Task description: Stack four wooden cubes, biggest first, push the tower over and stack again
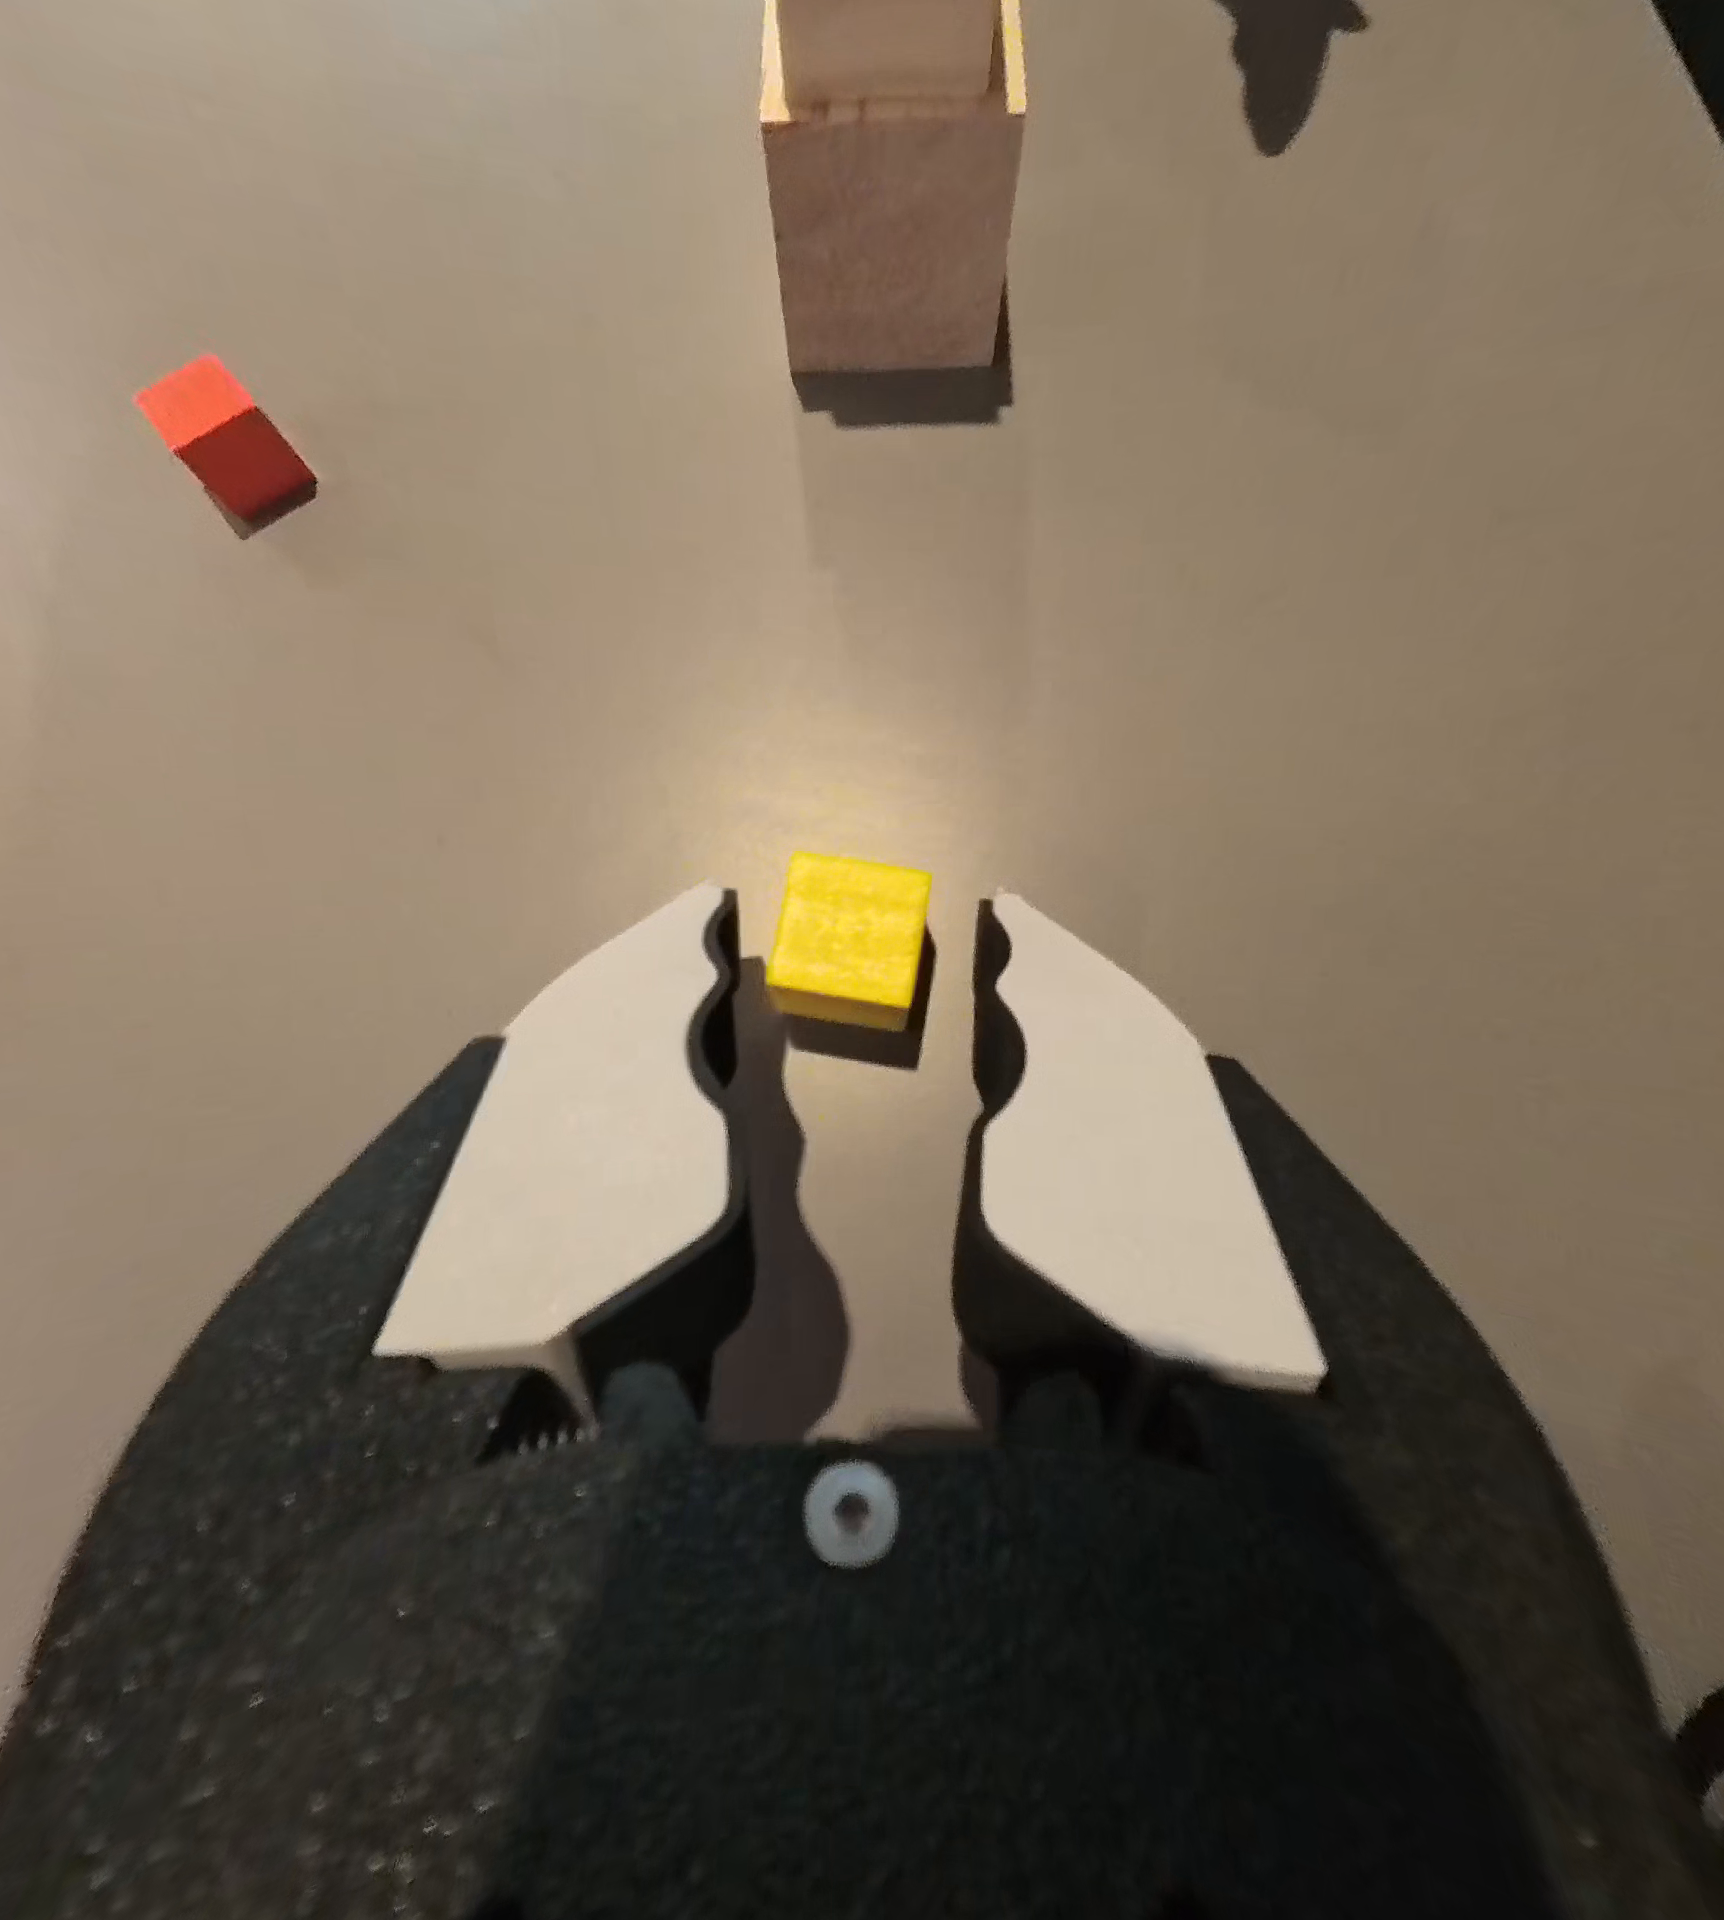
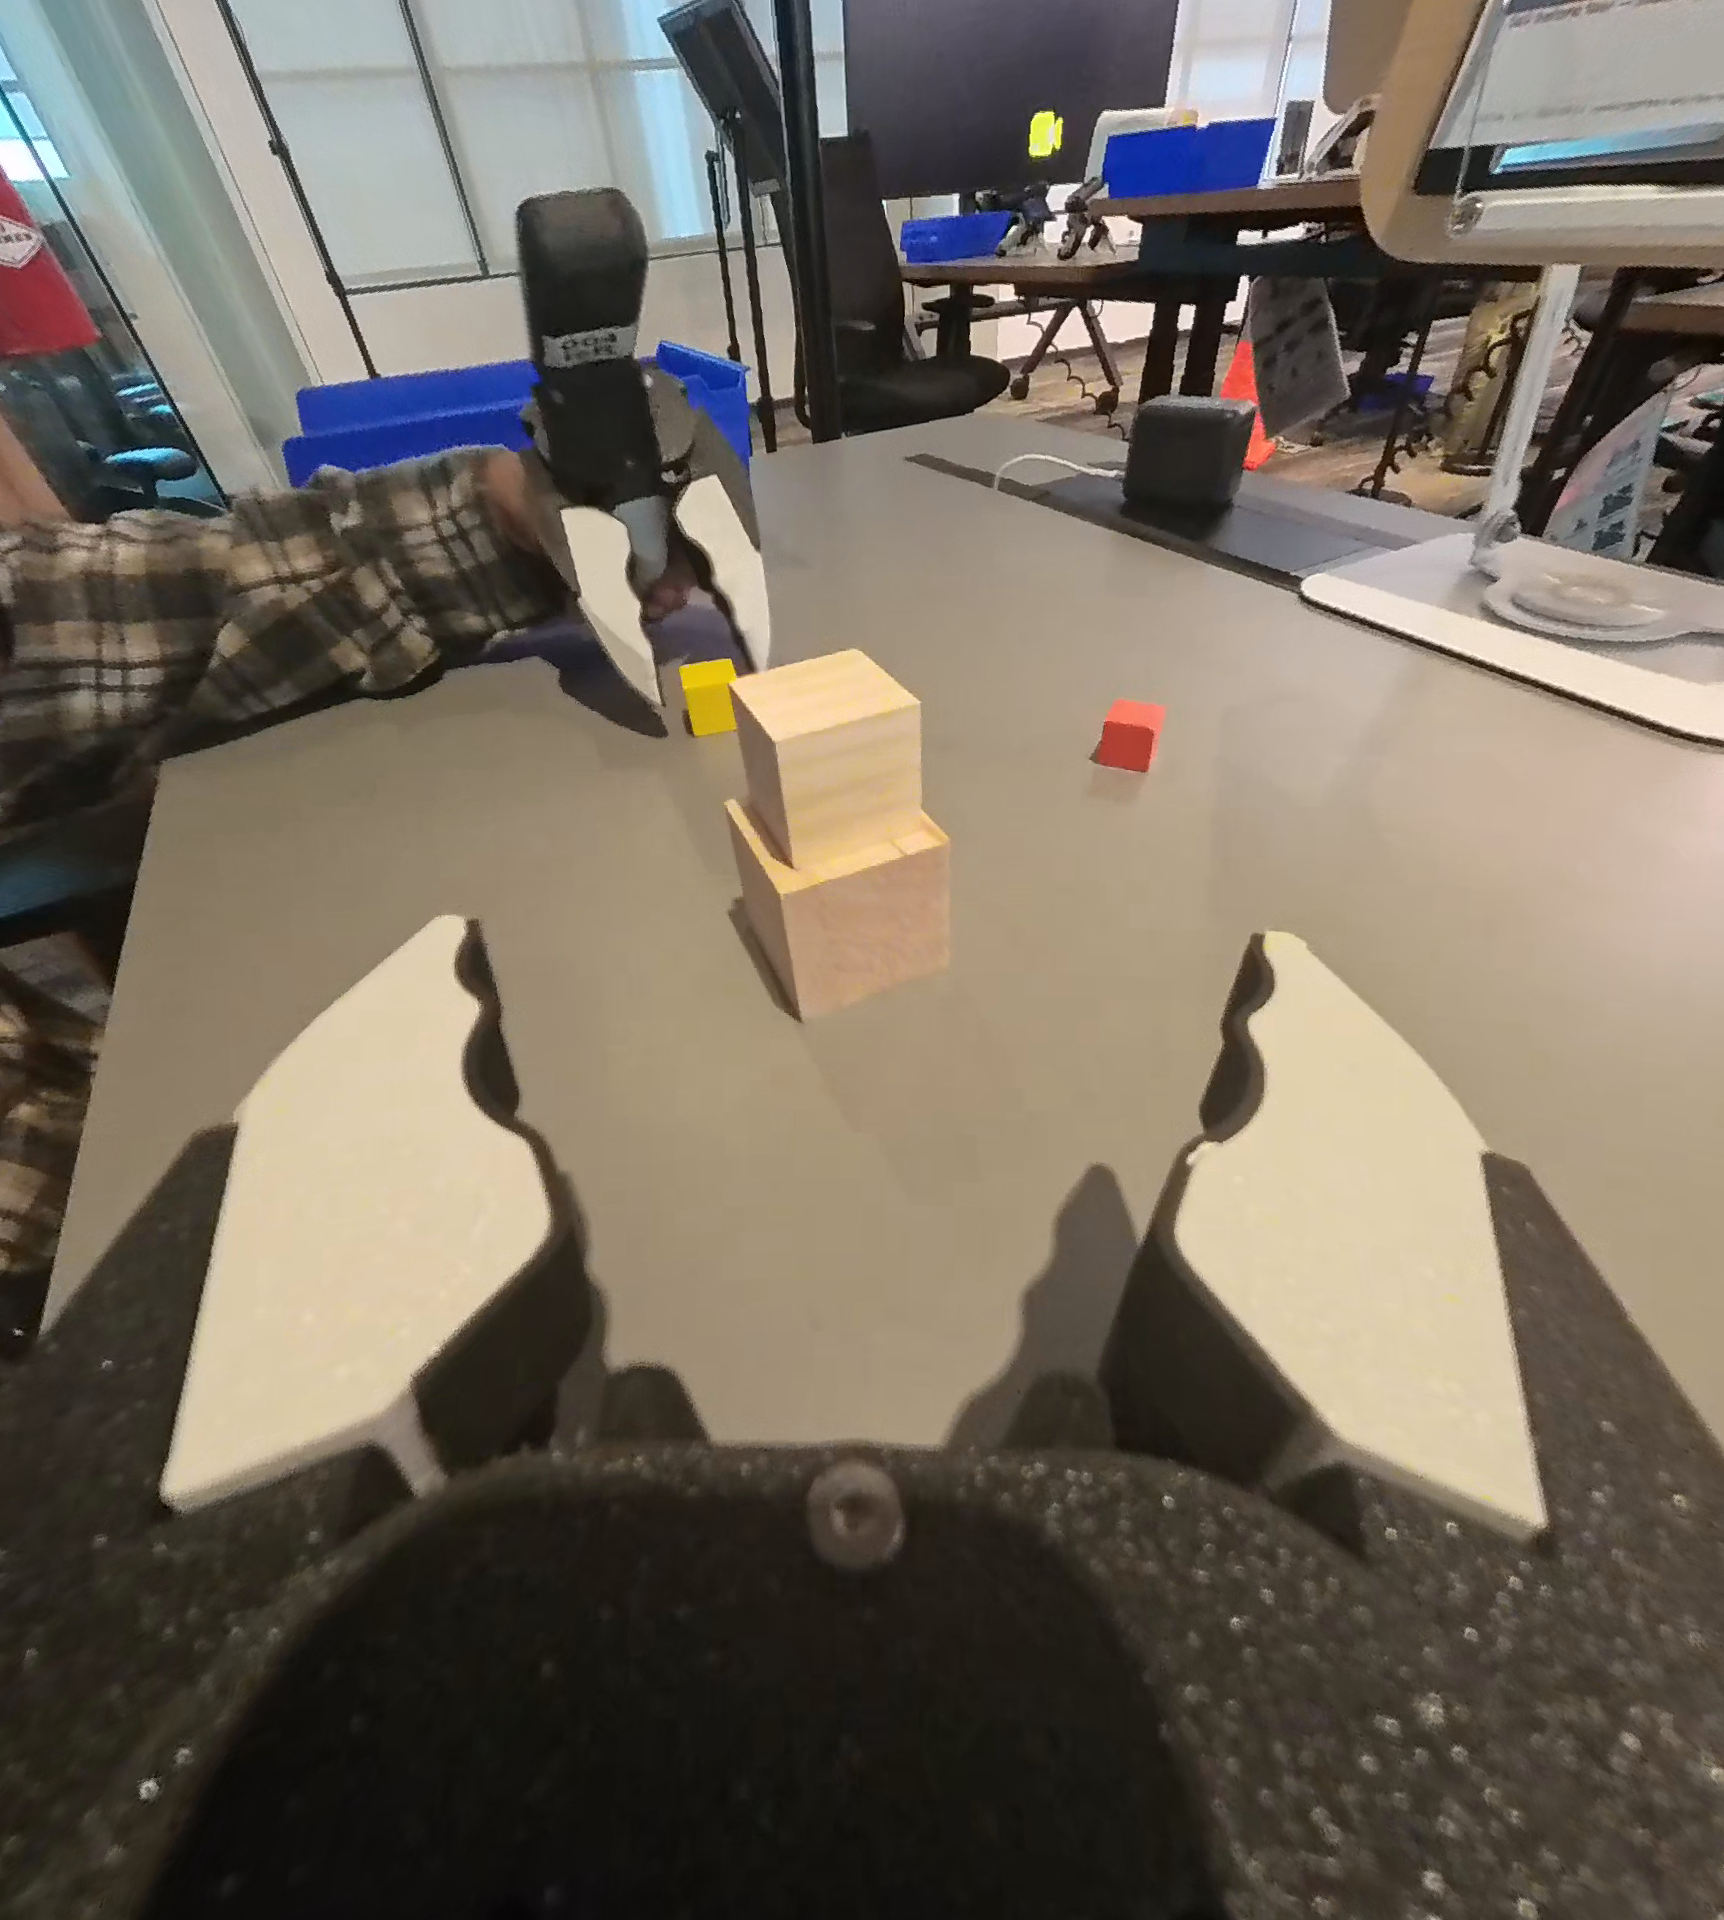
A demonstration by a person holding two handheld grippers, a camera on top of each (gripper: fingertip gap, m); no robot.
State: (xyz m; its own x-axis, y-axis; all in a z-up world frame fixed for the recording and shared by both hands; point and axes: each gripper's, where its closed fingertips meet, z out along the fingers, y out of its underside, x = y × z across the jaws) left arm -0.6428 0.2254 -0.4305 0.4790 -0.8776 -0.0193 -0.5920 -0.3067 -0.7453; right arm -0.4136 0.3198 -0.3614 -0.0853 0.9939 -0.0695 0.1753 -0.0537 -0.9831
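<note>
The left claw [image 1: 853, 914] is released, its fingers straddling the small yellow cube [image 1: 850, 940] without touching it, so it is the nearer claw by far. The cube sits on the grey surface [image 1: 422, 727], just on the near side of the two-cube stack as the left wrist sees it. Counted: one red cube [image 1: 224, 442] far left, one yellow, a medium plain wooden cube [image 2: 827, 748] atop the largest wooden cube [image 2: 853, 920]. The right claw [image 2: 868, 935] hangs released, probably holding nothing.
</note>
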